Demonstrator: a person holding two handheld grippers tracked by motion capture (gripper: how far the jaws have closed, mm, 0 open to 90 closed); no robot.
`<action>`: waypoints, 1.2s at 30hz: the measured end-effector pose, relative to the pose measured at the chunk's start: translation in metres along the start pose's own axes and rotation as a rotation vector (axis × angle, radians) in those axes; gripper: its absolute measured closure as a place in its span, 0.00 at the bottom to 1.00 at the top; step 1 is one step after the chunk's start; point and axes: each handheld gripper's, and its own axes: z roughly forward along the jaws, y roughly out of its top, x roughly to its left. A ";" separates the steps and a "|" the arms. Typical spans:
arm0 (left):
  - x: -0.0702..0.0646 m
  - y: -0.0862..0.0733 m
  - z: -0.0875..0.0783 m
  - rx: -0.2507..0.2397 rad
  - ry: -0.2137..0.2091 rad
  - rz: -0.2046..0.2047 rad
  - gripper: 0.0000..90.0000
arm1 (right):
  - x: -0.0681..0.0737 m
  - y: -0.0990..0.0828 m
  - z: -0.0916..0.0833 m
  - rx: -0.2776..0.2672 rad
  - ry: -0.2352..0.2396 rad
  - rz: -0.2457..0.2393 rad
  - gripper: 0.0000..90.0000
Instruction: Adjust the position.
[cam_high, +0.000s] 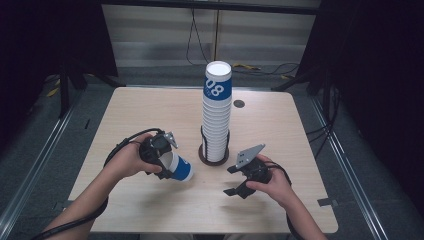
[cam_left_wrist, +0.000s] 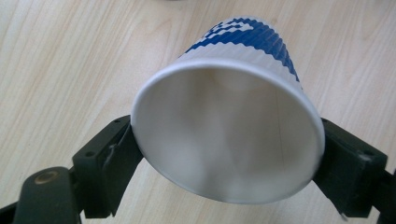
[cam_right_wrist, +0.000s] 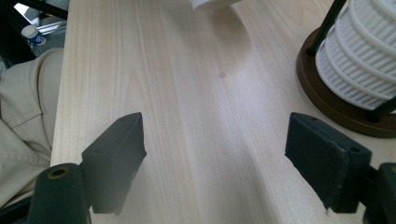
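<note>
A white paper cup with a blue band (cam_high: 177, 167) lies tilted on its side in my left gripper (cam_high: 161, 161), left of the table's middle. In the left gripper view the cup (cam_left_wrist: 229, 135) faces the camera mouth first, and both black pads (cam_left_wrist: 116, 158) press on its rim, so the left gripper (cam_left_wrist: 229, 163) is shut on it. A tall stack of white ribbed cups (cam_high: 216, 117), its top cup marked in blue, stands in a dark round holder (cam_high: 213, 155) at the centre. My right gripper (cam_high: 233, 180) rests right of the holder, jaws apart over bare wood. In the right gripper view nothing lies between that gripper (cam_right_wrist: 215, 163).
The light wooden table (cam_high: 280, 130) has a small dark disc (cam_high: 239, 104) near its far edge. The holder's base (cam_right_wrist: 327, 100) and the stack's ribbed bottom (cam_right_wrist: 364, 60) sit at the right of the right gripper view. A trouser leg (cam_right_wrist: 23, 116) shows beyond the table edge there.
</note>
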 end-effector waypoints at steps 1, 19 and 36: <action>0.000 0.000 0.000 -0.001 0.002 -0.009 0.17 | 0.000 0.000 0.000 0.001 0.000 -0.001 0.21; -0.001 0.008 0.007 -0.005 -0.004 -0.011 0.16 | 0.001 -0.001 -0.001 0.003 -0.004 0.001 0.21; -0.004 0.015 0.012 -0.080 -0.009 -0.012 0.15 | 0.001 -0.001 -0.001 0.003 -0.005 0.001 0.21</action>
